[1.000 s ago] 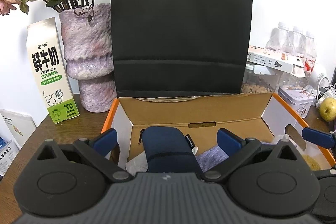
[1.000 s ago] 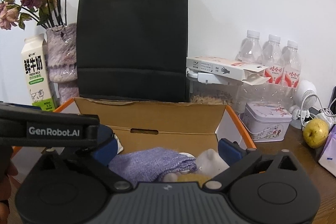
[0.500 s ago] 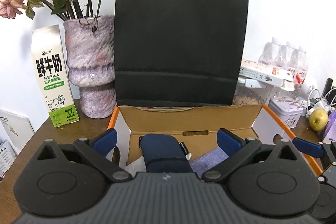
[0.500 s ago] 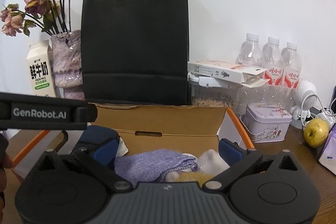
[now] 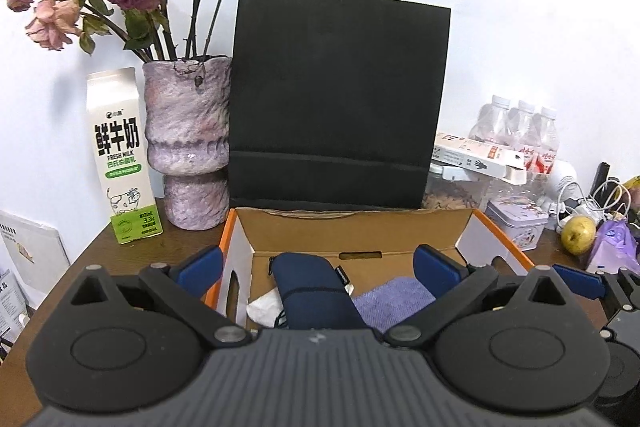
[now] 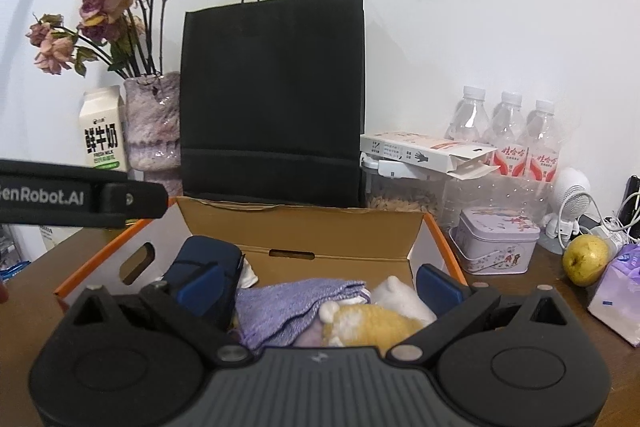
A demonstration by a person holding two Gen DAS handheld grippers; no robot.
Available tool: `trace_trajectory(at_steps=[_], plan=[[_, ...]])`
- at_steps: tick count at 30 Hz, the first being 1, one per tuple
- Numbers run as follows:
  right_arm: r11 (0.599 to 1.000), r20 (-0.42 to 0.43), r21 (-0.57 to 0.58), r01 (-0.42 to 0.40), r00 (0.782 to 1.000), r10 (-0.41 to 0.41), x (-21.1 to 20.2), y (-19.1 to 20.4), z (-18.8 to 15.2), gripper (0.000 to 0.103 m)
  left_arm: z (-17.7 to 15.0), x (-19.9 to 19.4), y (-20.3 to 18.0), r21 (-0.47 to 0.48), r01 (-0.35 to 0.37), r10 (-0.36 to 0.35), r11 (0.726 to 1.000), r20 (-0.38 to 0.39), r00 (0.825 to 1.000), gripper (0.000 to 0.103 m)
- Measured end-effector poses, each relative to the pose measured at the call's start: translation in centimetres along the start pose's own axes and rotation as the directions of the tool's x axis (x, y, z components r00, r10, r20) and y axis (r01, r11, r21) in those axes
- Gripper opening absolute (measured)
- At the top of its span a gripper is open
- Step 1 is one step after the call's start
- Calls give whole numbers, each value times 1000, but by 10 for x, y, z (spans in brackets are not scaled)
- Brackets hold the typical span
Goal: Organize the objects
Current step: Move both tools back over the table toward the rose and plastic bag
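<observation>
An open cardboard box (image 5: 360, 231) (image 6: 304, 227) with orange edges sits on the brown table. Inside lie a navy pouch (image 5: 312, 287) (image 6: 204, 263), a purple cloth (image 5: 392, 301) (image 6: 288, 303), white tissue (image 5: 264, 307) and a yellow and white soft item (image 6: 368, 323). My left gripper (image 5: 318, 267) hovers open above the box's near side, with the pouch between but below its blue fingers. My right gripper (image 6: 318, 283) is open over the cloth, holding nothing. The left gripper's body (image 6: 80, 199) crosses the right wrist view at left.
A tall black paper bag (image 5: 340, 99) stands behind the box. Left of it are a purple vase (image 5: 188, 143) with dried roses and a milk carton (image 5: 120, 155). At right are water bottles (image 6: 508, 131), a glove box (image 6: 424, 151), a tin (image 6: 496, 247), a pear (image 6: 586, 259) and tissues (image 6: 620, 287).
Both grippers have pulled back and up from the box, so more of the bag, vase and flowers shows. Both stay open and the box contents have not moved.
</observation>
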State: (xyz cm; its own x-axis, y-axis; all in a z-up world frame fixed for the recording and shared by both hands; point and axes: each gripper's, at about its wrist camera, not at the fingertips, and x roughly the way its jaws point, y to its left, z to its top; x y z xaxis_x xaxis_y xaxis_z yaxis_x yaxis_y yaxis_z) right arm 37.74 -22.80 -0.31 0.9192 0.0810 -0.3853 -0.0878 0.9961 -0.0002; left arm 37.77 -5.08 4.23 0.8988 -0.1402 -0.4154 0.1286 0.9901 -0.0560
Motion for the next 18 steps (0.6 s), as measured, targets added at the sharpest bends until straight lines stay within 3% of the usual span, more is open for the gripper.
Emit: trace_trajectory(at_steps=[14,18], plan=[[999,40,-26,-39,998,40,-55,4,-20,103,-20,-49,5,6,13,-13,1000,9,1000,103],[998,35,-41,-48,998,50,-69,7,-29,103,-31,-58,8,13,6,-6,1000,-20,1000,103]])
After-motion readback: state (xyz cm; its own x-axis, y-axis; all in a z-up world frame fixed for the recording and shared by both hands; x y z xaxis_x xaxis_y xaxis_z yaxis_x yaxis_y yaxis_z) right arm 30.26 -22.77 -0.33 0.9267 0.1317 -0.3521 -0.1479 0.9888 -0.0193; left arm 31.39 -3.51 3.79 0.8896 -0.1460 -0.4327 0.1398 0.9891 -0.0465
